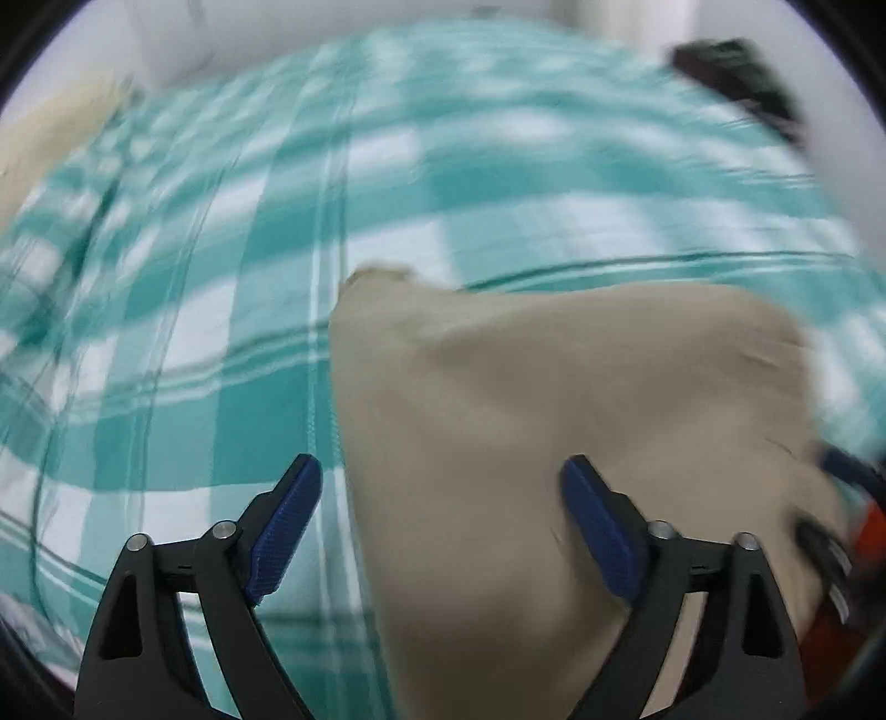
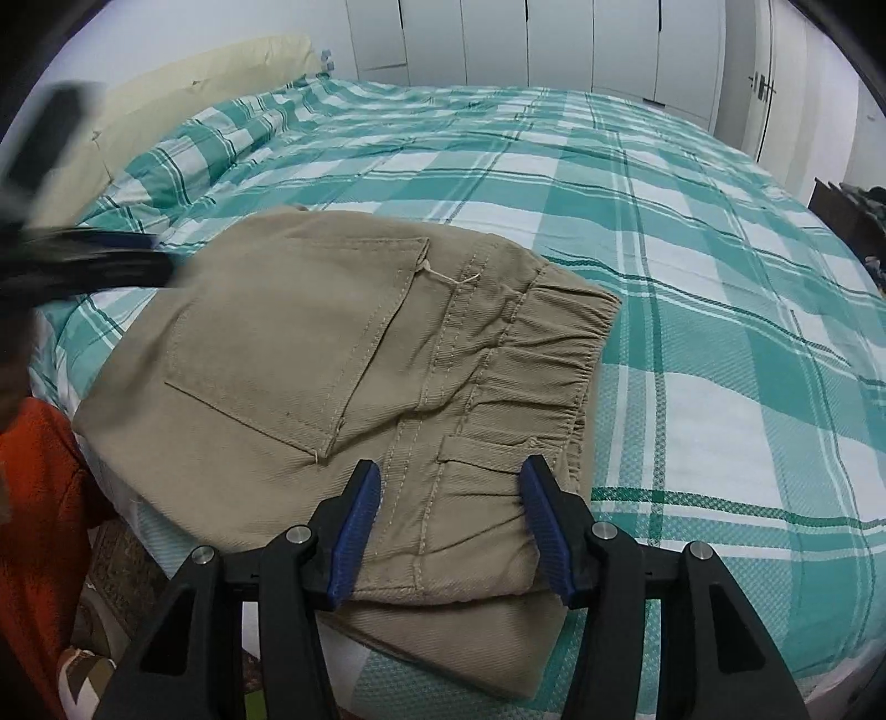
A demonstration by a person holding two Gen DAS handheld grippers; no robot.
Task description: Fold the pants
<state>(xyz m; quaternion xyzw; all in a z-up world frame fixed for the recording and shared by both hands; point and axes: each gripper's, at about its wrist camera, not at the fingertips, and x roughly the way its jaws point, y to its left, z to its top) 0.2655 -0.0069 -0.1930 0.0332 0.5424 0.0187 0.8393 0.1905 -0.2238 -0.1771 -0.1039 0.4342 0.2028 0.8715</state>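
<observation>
Both claws hovering spread over folded pants on the bed

The right claw (image 2: pixel 451 520) is pointing forward and down with its jaws parted, gripping nothing, straddling the waistband edge of the khaki pants (image 2: pixel 332 354). The left claw (image 1: pixel 443 526) is likewise gaping and empty above the pants' (image 1: pixel 554 415) blurred cloth. The pants are lying folded near the bed's front edge, on the green checked bedspread (image 2: pixel 692 277) stretching toward the far wardrobe doors (image 2: pixel 531 39).

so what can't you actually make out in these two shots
- Left wrist view: motion blur smears the pants and bedspread; no seams readable.
- Left wrist view: dark object top right, blurred, unidentifiable.
- Right wrist view: left tongs a dark streak; open or shut unclear there.
- Right wrist view: pant legs hidden under the fold.
</observation>
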